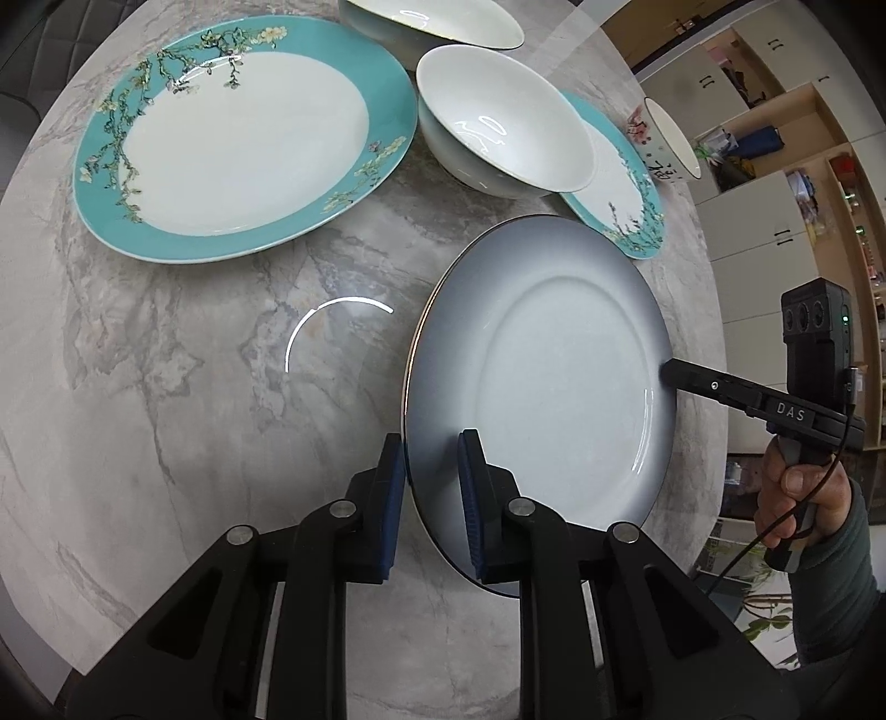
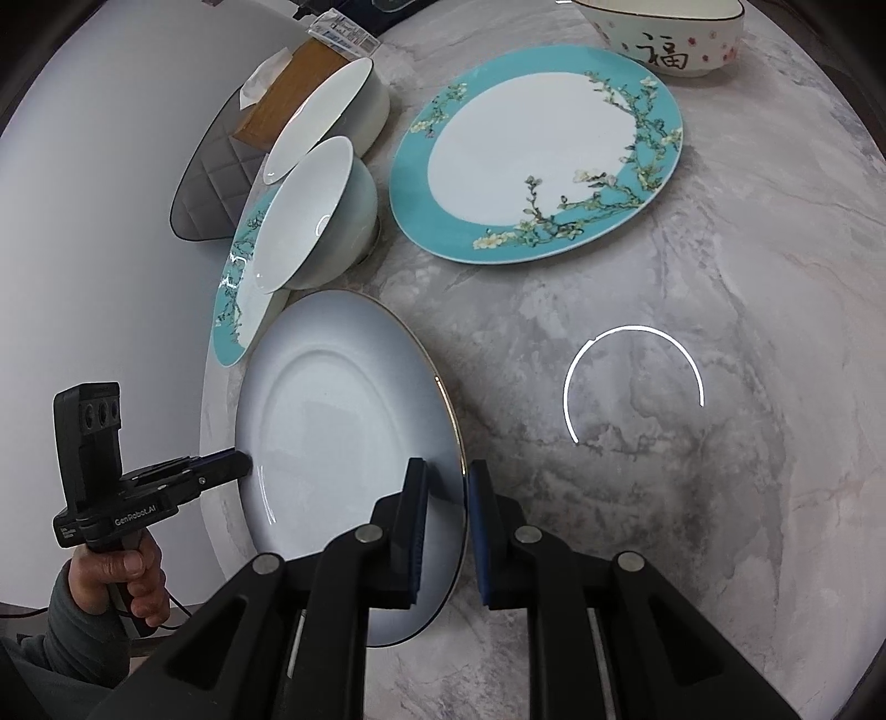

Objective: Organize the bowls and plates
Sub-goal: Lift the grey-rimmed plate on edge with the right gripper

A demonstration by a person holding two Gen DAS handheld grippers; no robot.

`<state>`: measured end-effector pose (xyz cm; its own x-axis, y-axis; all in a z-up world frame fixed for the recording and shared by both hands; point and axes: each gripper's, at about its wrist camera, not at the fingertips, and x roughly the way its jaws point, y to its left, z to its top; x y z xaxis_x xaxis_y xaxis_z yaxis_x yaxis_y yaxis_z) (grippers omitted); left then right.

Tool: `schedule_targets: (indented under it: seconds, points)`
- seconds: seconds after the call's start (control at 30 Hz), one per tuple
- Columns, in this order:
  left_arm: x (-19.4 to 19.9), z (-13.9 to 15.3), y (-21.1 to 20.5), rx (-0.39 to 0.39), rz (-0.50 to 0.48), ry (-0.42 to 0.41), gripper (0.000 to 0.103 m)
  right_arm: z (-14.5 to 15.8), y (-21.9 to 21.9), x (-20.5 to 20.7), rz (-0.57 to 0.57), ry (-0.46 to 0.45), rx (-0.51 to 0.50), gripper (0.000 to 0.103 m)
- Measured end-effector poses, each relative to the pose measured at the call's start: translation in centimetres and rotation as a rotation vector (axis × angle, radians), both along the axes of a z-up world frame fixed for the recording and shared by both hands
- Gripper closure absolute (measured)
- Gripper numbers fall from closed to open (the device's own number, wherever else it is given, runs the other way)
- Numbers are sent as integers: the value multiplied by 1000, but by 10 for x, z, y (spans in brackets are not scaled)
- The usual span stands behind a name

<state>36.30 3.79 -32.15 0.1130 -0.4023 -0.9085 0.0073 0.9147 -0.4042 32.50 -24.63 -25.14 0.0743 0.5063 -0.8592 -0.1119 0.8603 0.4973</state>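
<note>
Plates: three – one grey-rimmed plate (image 1: pixel 554 376), two teal floral plates (image 1: pixel 238 144) (image 1: pixel 620 183)
Bowls: three – two plain white bowls (image 1: pixel 498 122) (image 1: pixel 437 22), one lettered bowl (image 2: pixel 670 33)
Grippers: two (image 1: pixel 432 471) (image 2: pixel 448 498)

A grey marble table (image 1: pixel 194 360) stands before beige cabinets (image 1: pixel 775 183) with open shelves.

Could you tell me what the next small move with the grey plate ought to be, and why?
Probably carry the grey plate toward the large teal plate and lower it there. Both the left gripper and right gripper clamp opposite rims, so the plate looks ready to carry, and that teal plate lies bare on the marble table, a likely base for stacking.
</note>
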Motion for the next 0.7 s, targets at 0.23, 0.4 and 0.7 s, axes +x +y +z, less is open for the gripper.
schedule_targets:
  seconds: [0.23, 0.4, 0.7]
  points:
    - [-24, 17, -4, 7, 23, -9, 86, 19, 0, -20, 24, -5, 6, 87]
    - [-51, 30, -5, 0, 35, -13, 86, 35, -4, -44, 32, -9, 0, 87]
    - [-86, 22, 0, -9, -2, -8, 86, 36, -3, -88, -12, -3, -27, 86]
